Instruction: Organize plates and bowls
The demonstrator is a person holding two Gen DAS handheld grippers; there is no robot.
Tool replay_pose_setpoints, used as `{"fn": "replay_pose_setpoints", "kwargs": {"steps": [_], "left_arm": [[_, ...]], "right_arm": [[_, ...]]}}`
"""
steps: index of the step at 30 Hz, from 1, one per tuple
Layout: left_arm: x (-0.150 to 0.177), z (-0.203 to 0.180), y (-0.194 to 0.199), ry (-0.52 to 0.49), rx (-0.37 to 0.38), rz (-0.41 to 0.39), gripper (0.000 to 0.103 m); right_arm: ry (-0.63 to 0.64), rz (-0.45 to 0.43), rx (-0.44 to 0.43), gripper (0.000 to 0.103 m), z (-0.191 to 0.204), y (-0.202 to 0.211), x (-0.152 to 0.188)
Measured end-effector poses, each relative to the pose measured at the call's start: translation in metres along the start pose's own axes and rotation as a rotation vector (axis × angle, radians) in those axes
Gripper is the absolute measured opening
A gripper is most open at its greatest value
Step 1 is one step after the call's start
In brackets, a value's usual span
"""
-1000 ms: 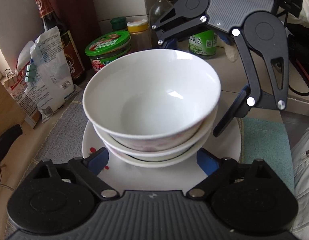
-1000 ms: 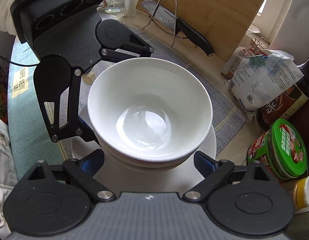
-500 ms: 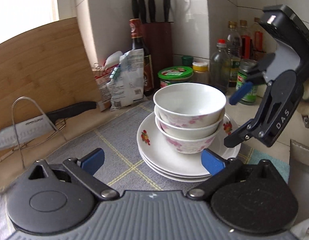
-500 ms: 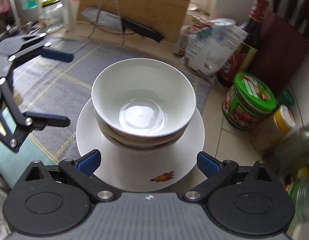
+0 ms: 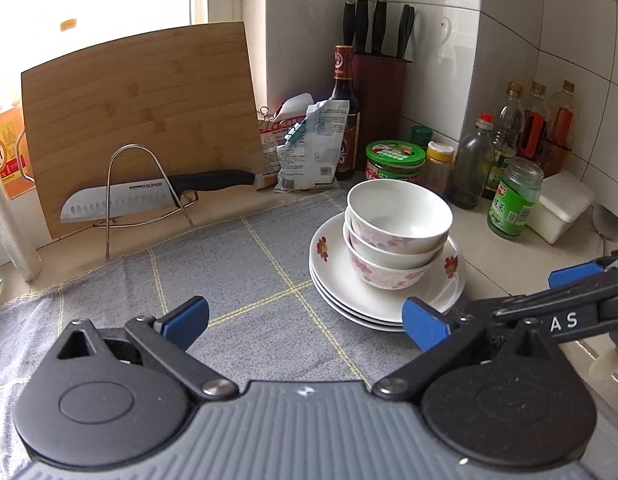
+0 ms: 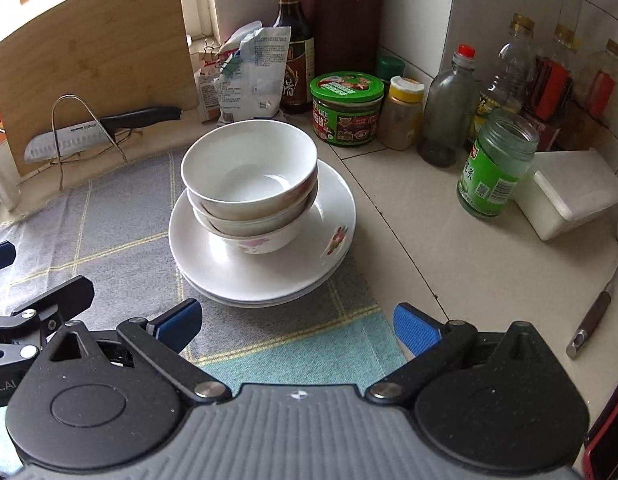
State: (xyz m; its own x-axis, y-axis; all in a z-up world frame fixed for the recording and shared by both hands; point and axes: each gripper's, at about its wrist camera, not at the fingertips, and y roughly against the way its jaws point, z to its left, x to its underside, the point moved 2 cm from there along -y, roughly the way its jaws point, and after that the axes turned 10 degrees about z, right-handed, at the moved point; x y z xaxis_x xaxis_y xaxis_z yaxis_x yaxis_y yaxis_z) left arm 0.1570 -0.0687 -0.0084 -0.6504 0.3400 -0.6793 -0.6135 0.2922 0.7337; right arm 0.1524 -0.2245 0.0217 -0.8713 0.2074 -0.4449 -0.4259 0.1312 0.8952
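Three white bowls with pink flowers (image 5: 397, 240) sit nested on a stack of three white plates (image 5: 337, 284), at the right edge of a grey checked cloth. My left gripper (image 5: 305, 322) is open and empty, held back from the stack and above the cloth. My right gripper (image 6: 297, 324) is also open and empty, just in front of the plates (image 6: 213, 256) and bowls (image 6: 249, 176). One of the right gripper's blue fingertips (image 5: 569, 275) shows at the right of the left wrist view. The left gripper's fingers (image 6: 57, 300) show at the left edge of the right wrist view.
A bamboo cutting board (image 5: 141, 120) leans at the back with a knife (image 5: 121, 200) in a wire rack. Behind the stack are a snack bag (image 5: 313, 148), a soy bottle (image 5: 345, 112), a knife block (image 5: 379, 92) and a green-lidded jar (image 6: 347, 108). Bottles, a glass jar (image 6: 493, 168) and a white box (image 6: 569, 192) stand to the right.
Both grippers have pulled back and up from the stack and rolled level. The left jaws have widened. The bowls and plates have stayed where they were.
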Motion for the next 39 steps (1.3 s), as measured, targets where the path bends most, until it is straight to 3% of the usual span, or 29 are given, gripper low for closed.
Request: {"fn": "replay_pose_setpoints", "kwargs": {"steps": [11,39], "left_arm": [[0.006,0.004,0.028,0.021,-0.018,-0.035,0.102],[0.006,0.002,0.038,0.034,-0.020,-0.044,0.102]], "right_arm": [[-0.011,-0.055,0.001,0.103,0.010,0.028,0.018],[-0.025,-0.082,0.011,0.103,0.010,0.040,0.023]]}}
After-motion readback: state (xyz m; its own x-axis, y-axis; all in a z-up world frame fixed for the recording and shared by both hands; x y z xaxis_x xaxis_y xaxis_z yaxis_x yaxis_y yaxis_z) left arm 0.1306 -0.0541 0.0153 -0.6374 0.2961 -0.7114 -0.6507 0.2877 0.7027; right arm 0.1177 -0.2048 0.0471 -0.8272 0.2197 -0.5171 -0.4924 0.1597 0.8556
